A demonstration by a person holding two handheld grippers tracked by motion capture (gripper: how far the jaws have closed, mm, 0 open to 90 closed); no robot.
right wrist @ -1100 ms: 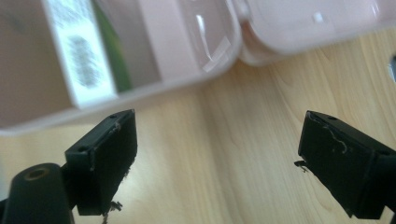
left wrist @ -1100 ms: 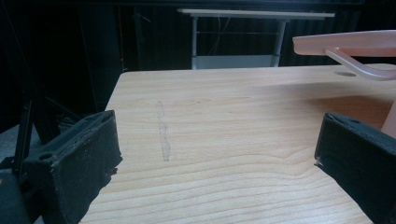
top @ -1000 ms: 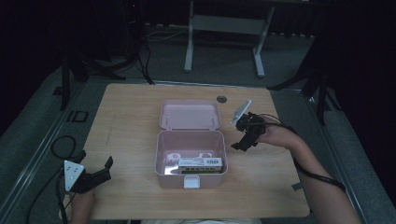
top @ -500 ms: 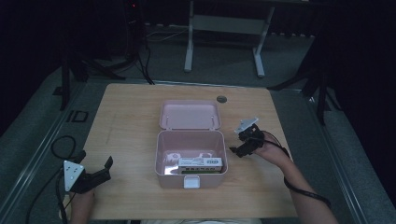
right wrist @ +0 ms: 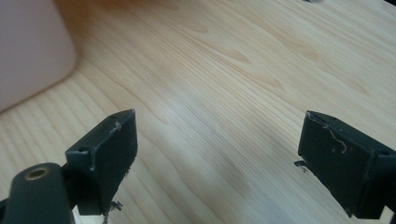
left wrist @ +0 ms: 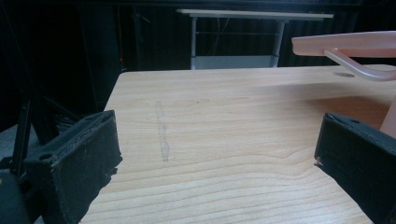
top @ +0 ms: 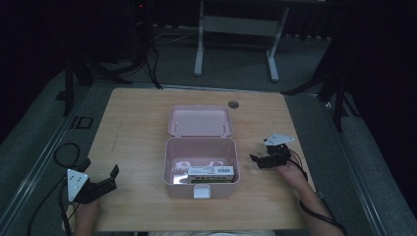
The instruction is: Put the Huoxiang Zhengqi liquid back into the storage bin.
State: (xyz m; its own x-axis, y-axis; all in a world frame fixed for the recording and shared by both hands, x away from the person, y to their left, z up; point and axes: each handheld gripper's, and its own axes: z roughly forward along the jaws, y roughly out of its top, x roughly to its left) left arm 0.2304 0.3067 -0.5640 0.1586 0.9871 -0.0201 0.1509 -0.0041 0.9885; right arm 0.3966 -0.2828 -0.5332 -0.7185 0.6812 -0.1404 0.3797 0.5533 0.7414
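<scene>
Table [top: 137, 128]: 1 pink box [top: 200, 167], 2 hand-held grippers

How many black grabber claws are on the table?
2. The left gripper sits open near the table's front left corner. The right gripper sits open just right of the open pink box. Neither holds anything.

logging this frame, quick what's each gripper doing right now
Left gripper: open, jaws wide apart, holding nothing, low over the table.
Right gripper: open, holding nothing, beside the pink box.
</scene>
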